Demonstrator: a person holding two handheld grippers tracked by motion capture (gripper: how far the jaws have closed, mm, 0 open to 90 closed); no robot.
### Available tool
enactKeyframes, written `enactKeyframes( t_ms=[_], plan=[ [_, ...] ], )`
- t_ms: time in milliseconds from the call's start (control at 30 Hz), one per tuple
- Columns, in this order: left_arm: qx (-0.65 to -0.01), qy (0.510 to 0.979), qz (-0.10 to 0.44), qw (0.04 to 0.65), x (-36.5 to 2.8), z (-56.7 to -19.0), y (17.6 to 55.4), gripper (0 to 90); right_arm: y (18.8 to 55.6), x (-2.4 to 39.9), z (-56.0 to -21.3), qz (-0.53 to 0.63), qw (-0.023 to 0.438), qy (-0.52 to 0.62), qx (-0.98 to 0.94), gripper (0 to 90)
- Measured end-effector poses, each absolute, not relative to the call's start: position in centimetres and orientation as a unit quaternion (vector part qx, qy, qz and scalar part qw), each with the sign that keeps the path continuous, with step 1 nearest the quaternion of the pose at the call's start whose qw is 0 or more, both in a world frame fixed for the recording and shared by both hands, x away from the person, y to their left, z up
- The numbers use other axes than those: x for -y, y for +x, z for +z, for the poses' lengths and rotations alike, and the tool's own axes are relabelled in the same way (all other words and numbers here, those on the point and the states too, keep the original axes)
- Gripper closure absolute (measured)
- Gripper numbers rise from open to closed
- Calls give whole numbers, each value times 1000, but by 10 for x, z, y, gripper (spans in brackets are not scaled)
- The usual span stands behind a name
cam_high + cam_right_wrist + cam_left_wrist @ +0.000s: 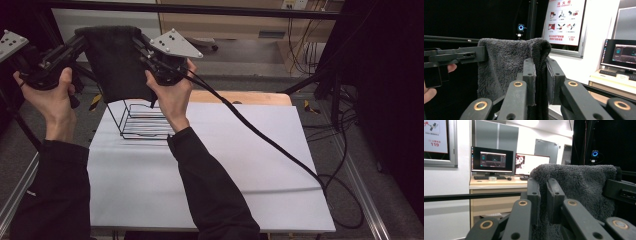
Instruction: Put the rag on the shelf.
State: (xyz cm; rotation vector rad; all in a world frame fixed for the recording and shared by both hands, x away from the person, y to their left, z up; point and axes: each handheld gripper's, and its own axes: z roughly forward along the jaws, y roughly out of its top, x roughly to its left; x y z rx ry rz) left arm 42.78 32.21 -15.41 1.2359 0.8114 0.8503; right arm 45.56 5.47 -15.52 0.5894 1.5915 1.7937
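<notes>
Raised hands (towel taut)

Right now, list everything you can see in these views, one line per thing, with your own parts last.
towel: one, dark grey, held up in the air above the rack, stretched between both grippers
wire rack: one, black, standing on the table's far left part
table: one, white top, in front of the person
monitors: two, lit, on a wooden desk in the background
fire-safety poster: one, white and red, on the wall
left gripper: one, black, shut on the towel's left top corner
right gripper: one, black, shut on the towel's right top corner
</notes>
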Motion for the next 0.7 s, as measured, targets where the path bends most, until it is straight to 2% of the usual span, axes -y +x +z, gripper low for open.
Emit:
enactKeyframes(
  t_ms=[700],
  plan=[
    [-362,543,387,652,-321,-123,455,823,483,-59,-130,692,343,228,-593,801]
  ],
)
